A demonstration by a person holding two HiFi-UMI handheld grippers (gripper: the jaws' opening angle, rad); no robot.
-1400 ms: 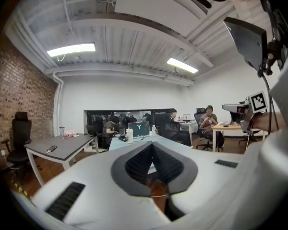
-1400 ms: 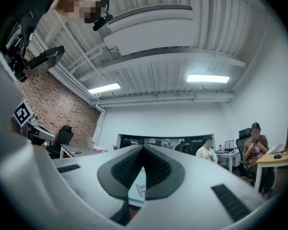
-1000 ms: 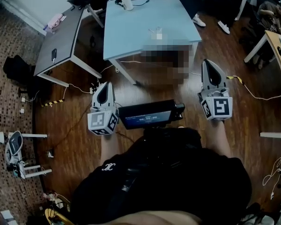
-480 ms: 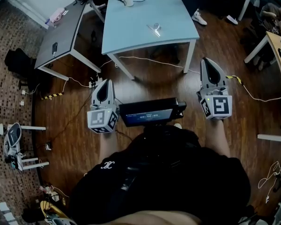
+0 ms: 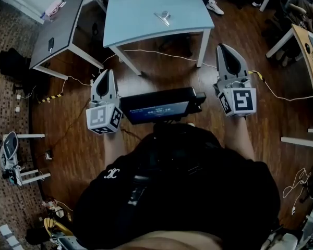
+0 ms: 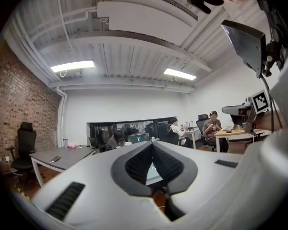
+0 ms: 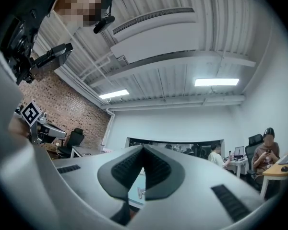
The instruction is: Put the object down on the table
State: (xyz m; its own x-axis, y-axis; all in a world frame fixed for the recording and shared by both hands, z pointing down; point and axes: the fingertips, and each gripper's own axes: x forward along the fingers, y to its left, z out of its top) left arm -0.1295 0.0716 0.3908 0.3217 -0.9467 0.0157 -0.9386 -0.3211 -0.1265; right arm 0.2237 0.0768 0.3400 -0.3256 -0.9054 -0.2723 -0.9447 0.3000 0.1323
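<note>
Both grippers are held out in front of the person over the wood floor, short of the light blue table [image 5: 141,25]. The left gripper [image 5: 105,73] is shut with nothing between its jaws, and its tips meet in the left gripper view [image 6: 152,143]. Just as empty, the right gripper [image 5: 223,47] is shut, with its tips closed in the right gripper view [image 7: 143,147]. A small metallic object [image 5: 163,17] lies on the blue table; it shows faintly below the right jaws [image 7: 140,191].
A grey table [image 5: 57,35] with a phone stands to the left of the blue one. Cables [image 5: 161,53] run across the floor under the tables. A dark screen [image 5: 156,107] sits between the grippers. A wooden desk [image 5: 308,51] is at the right and a white stand [image 5: 10,150] at the left.
The whole head view has slid up and left, so the blue table sits higher in the frame. Both grippers stay shut and side by side, slightly nearer the table's front edge.
</note>
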